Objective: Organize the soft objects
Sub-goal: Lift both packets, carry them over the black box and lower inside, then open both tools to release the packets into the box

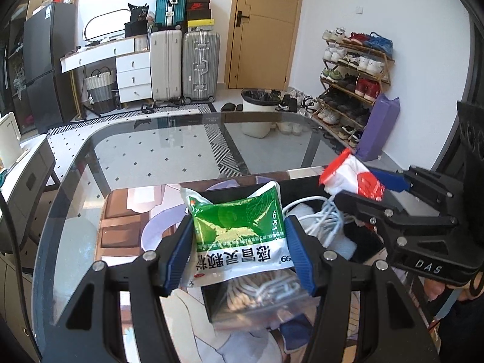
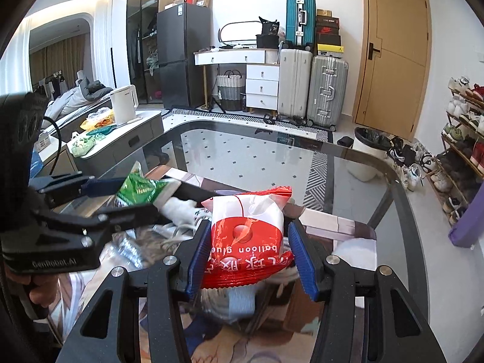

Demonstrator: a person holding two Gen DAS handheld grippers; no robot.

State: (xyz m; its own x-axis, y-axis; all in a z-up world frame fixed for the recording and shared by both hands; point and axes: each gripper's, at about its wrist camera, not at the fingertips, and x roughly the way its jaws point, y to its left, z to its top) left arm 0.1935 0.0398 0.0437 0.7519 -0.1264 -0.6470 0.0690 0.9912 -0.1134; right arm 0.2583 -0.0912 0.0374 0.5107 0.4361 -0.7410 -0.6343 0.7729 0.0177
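Note:
My left gripper [image 1: 239,251] is shut on a green and white soft packet [image 1: 239,227] and holds it above a black box [image 1: 363,242]. The box holds white cables [image 1: 326,220] and a clear bag [image 1: 266,296]. My right gripper [image 2: 246,251] is shut on a red and white soft packet [image 2: 248,233] marked "balloon glue", also above the box. In the left wrist view the right gripper [image 1: 363,187] comes in from the right with the red packet [image 1: 351,175]. In the right wrist view the left gripper [image 2: 133,193] comes in from the left with the green packet [image 2: 139,187].
The box sits on a printed mat [image 1: 127,220] on a glass table [image 1: 181,145]. Beyond the table are a bin [image 1: 260,112], a shoe rack [image 1: 354,84], suitcases [image 1: 199,63] and a side counter [image 2: 121,142] with a kettle [image 2: 124,104].

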